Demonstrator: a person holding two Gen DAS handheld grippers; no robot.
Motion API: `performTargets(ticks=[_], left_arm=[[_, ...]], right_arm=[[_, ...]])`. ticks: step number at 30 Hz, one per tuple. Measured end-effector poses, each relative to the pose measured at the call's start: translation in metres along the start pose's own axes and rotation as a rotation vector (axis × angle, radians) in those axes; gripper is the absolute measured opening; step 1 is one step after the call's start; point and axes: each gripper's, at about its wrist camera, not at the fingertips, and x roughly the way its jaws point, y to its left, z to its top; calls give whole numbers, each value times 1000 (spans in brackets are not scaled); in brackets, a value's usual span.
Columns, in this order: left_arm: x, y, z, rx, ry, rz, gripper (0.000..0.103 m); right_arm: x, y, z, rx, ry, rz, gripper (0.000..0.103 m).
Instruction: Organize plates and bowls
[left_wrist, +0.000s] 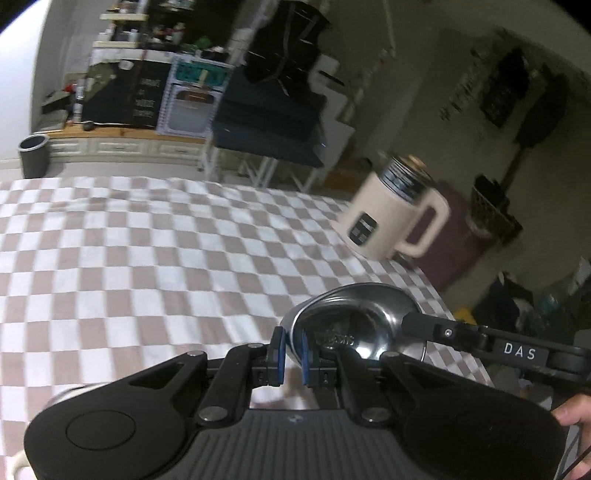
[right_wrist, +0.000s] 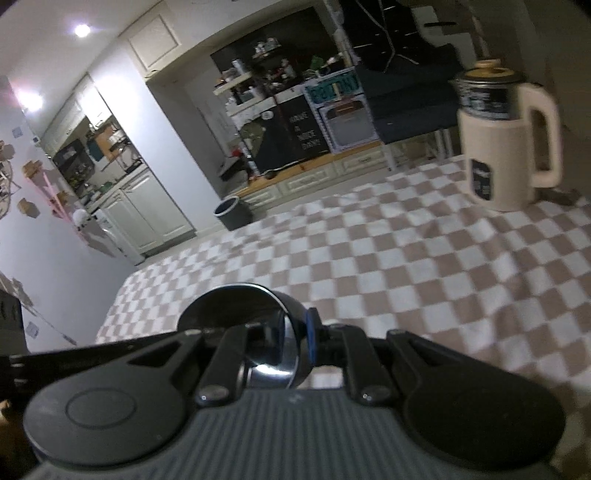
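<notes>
I hold a two-finger claw in each hand above a table spread with a brown and white checked cloth. My left gripper is clamped on the near rim of a shiny steel bowl; its blue pads pinch the thin wall from both sides. My right gripper grips the same bowl on its opposite rim, with one blue pad showing against the bowl's outer wall while the other finger reaches into the dark hollow. In the left wrist view that right gripper comes in from the right edge, a black arm lettered DAS, its tip resting on the bowl's far lip. The bowl is held between the two claws, tilted, near the table's right edge in the left view. Whether it touches the cloth I cannot tell. A cream electric kettle with a dark band under its lid stands further back on the cloth, well apart from the bowl. Beyond the table are cluttered shelves and a grey bin on the floor. The background is blurred
</notes>
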Motion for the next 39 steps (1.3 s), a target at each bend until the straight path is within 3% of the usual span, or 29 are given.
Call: performTargets(ticks=[10, 23, 39], left_arm=[[41, -46, -18, 72, 94, -45, 9], [81, -55, -33, 145, 199, 28, 10], [121, -53, -35, 167, 258, 56, 13]], right_arm=[[-37, -46, -27, 49, 44, -105, 15], [3, -55, -45, 46, 238, -190, 18], [22, -71, -47, 71, 298, -213, 18]])
